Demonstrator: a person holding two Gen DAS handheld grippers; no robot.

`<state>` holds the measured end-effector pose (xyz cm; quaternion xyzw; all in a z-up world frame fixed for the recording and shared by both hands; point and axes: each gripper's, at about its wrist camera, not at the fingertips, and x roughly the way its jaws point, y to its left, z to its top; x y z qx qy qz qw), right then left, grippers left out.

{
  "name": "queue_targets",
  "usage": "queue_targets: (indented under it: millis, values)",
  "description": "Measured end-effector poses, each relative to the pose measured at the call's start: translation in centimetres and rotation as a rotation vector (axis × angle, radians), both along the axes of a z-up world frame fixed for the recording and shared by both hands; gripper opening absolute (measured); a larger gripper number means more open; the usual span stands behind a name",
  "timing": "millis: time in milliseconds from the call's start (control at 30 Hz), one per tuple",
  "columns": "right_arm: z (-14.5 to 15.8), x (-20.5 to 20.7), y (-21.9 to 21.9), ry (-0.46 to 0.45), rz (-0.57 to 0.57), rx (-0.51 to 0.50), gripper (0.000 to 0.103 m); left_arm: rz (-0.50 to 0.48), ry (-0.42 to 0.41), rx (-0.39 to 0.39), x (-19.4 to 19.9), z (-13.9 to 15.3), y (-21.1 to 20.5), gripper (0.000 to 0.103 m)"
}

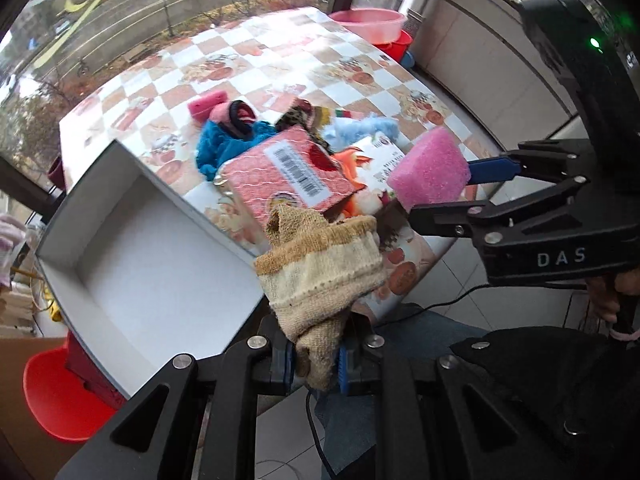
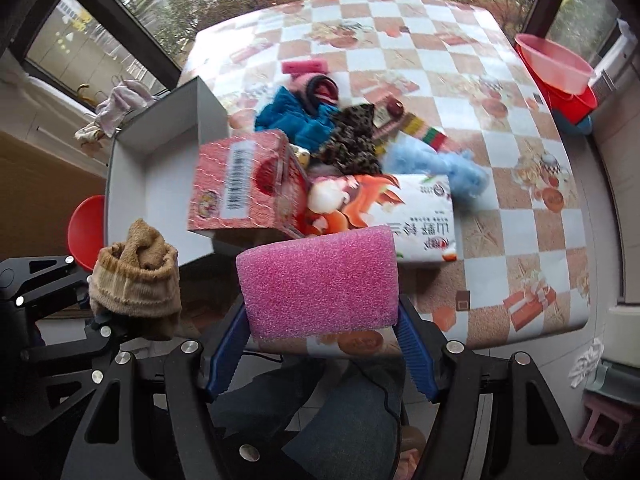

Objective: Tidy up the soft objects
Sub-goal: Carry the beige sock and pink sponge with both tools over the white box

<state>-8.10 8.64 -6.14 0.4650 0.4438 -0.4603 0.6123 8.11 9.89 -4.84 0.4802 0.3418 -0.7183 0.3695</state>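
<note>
Right wrist view shows the right tongs pinching the light, squashy pink foam sponge block by its sides, while the left tongs, pressed together, pinch the limp beige knitted sock at its end.

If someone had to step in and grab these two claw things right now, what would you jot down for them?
Left gripper: shut on a rolled tan knitted sock, held in the air near the table's front edge.
Right gripper: shut on a pink foam sponge block, also off the table.
Open white cardboard box: nothing visible inside so far.
Still on the checkered tablecloth: a blue knitted piece, a leopard-print cloth, a light blue fluffy piece, a second pink sponge, and two printed cartons.
Left: probably drop both held items in the box, then fetch the rest.
</note>
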Motion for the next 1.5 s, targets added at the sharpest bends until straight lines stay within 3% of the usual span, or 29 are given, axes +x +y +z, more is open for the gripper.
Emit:
queue_targets:
  millis: [167, 333, 500, 833, 1500]
  values:
    - [2.3, 4.0, -1.1, -0.014, 0.101, -0.073, 0.071, 0.226, 0.006, -0.044, 5.5, 0.7, -0.7, 0.017]
    - [3.6, 8.8, -2.0, -0.013, 0.217, -0.11, 0.071, 0.453, -0.028, -0.027, 10.7, -0.4, -1.1, 0.017]
    - [3.5, 12.5, -3.2, -0.006, 0.296, -0.104, 0.071, 0.577, -0.038, 0.015, 14.2, -1.6, -0.8, 0.017]
    - [1.4, 15.8, -4.1, 0.01, 0.337, -0.019, 0.071, 0.657, -0.045, 0.061, 15.8, -2.8, -0.2, 0.017]
    - [0.2, 16.1, -4.0, 0.029, 0.356, 0.026, 0.071, 0.646, -0.057, 0.095, 15.3, -3.7, -0.6, 0.017]
